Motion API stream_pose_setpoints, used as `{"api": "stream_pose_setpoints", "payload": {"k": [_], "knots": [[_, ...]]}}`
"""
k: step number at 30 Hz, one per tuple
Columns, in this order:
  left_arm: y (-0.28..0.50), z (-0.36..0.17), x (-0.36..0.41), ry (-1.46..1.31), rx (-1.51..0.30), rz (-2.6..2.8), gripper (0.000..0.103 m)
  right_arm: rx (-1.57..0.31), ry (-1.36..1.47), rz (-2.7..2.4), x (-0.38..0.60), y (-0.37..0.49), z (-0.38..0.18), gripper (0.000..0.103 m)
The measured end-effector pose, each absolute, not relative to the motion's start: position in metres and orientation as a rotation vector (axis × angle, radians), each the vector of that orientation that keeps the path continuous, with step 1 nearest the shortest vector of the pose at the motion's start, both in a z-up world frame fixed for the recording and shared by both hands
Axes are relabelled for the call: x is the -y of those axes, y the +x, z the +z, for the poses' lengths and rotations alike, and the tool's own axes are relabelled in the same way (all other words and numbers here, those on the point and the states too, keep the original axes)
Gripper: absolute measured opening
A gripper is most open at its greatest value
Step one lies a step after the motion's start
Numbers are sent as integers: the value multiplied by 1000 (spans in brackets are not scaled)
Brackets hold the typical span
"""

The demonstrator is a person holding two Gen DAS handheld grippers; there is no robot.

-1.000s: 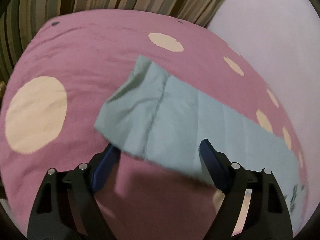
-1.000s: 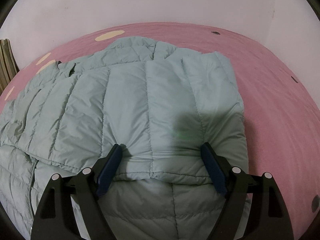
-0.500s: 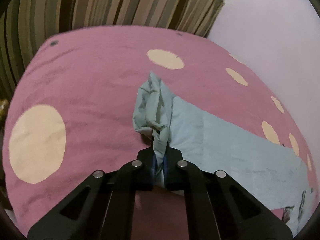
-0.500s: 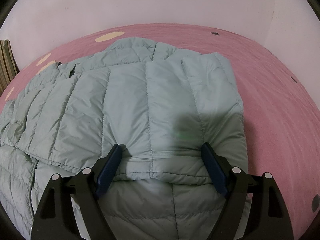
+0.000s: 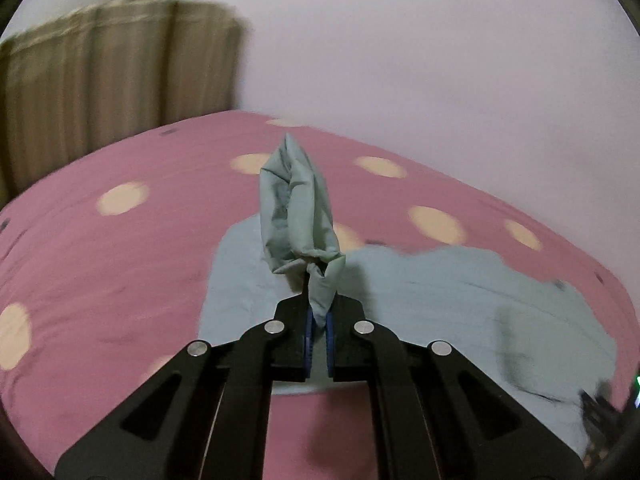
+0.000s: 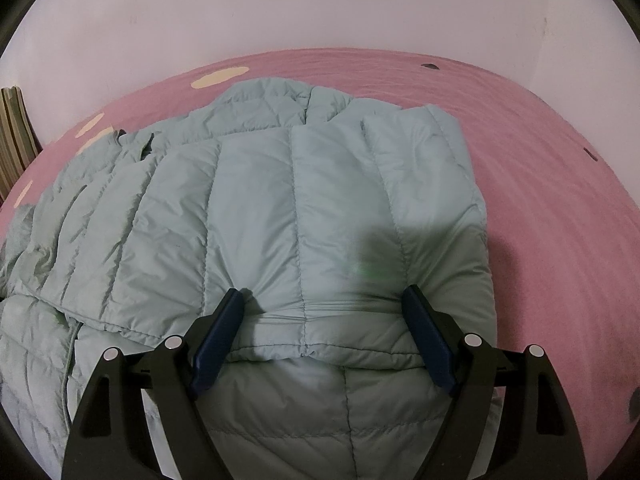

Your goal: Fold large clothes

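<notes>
Now left gripper (image 5: 318, 322) closed tight on bunched edge of pale green puffer jacket (image 5: 298, 216), pinched fabric standing up above pink spotted bedsheet (image 5: 100, 248). Right gripper (image 6: 322, 312) spread wide, blue pads (image 6: 218, 332) pressing onto folded jacket (image 6: 280, 200), nothing clamped. Jacket lies spread on bedsheet (image 6: 560, 200); striped curtain (image 5: 100, 64) behind.

a pink bed (image 6: 540, 184) with cream dots carries a pale green quilted jacket (image 6: 280, 208).

Dim indoor light, motion blur in left view, fisheye-warped edges.
</notes>
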State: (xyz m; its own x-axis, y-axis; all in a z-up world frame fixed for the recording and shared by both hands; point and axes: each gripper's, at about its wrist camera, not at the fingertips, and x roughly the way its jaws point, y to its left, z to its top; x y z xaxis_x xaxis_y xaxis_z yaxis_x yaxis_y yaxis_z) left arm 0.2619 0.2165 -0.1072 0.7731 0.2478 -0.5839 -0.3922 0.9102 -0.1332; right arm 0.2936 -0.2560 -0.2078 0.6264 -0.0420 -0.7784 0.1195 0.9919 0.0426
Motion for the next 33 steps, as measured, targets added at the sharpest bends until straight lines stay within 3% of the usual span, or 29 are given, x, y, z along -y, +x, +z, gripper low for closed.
{"api": "stream_pose_setpoints", "payload": {"k": [11, 22, 26, 30, 33], "knots": [[332, -133, -16, -87, -677, 26, 4, -880, 132, -77, 259, 292, -207, 80], [363, -184, 89, -45, -841, -137, 8, -874, 159, -64, 261, 290, -208, 81], [353, -179, 94, -61, -823, -174, 58, -873, 159, -64, 261, 290, -208, 81], [337, -159, 87, -57, -768, -186, 68, -876, 154, -67, 260, 291, -208, 81], [323, -142, 58, -83, -732, -158, 69, -877, 158, -65, 261, 291, -208, 81]]}}
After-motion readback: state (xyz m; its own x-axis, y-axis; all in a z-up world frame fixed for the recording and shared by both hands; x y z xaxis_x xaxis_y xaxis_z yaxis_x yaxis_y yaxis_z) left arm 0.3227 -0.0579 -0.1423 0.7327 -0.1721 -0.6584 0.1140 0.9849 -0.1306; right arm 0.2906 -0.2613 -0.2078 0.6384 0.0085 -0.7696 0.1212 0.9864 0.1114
